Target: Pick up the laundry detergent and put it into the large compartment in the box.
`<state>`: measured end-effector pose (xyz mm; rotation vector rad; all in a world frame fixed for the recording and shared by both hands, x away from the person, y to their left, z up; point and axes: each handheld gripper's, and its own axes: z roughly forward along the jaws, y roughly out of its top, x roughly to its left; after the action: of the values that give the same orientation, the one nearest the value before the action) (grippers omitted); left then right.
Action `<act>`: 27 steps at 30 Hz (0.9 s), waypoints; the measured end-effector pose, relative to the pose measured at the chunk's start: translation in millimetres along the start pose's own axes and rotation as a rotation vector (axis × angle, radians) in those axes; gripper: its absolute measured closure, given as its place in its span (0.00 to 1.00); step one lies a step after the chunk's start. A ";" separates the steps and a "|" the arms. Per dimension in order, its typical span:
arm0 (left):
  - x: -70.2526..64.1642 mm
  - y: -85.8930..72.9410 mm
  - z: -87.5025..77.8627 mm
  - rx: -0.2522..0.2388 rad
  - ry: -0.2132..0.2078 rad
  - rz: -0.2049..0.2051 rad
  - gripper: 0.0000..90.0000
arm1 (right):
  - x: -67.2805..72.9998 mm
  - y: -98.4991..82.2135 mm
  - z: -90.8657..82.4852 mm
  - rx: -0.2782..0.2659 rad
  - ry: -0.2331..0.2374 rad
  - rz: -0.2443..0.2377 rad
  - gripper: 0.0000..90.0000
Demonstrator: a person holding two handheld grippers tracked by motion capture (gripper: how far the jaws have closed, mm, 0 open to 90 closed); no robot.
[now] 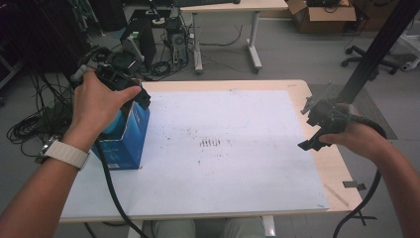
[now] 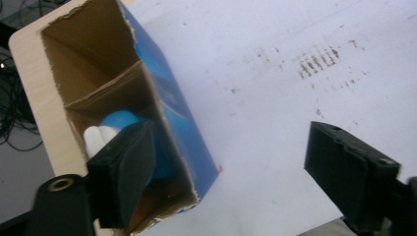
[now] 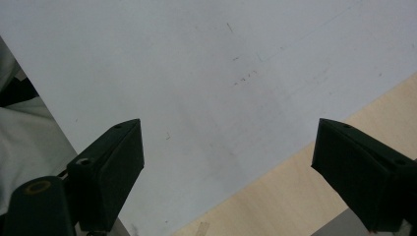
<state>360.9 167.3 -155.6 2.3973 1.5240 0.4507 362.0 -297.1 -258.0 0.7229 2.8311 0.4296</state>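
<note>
Two claws, both spread wide: the left gripper [image 2: 221, 172] hangs right over the open blue box [image 1: 130, 136], whose bottle [image 2: 120, 123] sits just below one jaw; the right gripper [image 1: 317, 126] idles well apart.

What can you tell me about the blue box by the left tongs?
The blue box is cardboard, blue outside and plain brown inside, with its top torn open. It stands upright at the table's left edge on the white sheet. A cardboard divider splits it; a blue and white object sits in one compartment. The open left tongs straddle its wall.
</note>
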 end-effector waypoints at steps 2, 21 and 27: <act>-4.2 -0.2 -0.7 0.001 -0.009 0.013 0.18 | 0.0 0.5 -0.1 -0.002 0.000 -0.002 0.14; -41.5 0.7 -9.3 -0.030 -0.055 0.118 0.05 | -1.2 3.5 0.3 -0.010 -0.001 -0.007 0.14; -50.0 -0.9 -9.5 -0.037 -0.081 0.140 0.05 | -1.1 5.9 -1.4 -0.019 -0.003 -0.008 0.13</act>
<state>336.4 122.8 -153.1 2.4716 1.3085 0.4017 365.2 -293.0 -254.6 0.7078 2.8223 0.4527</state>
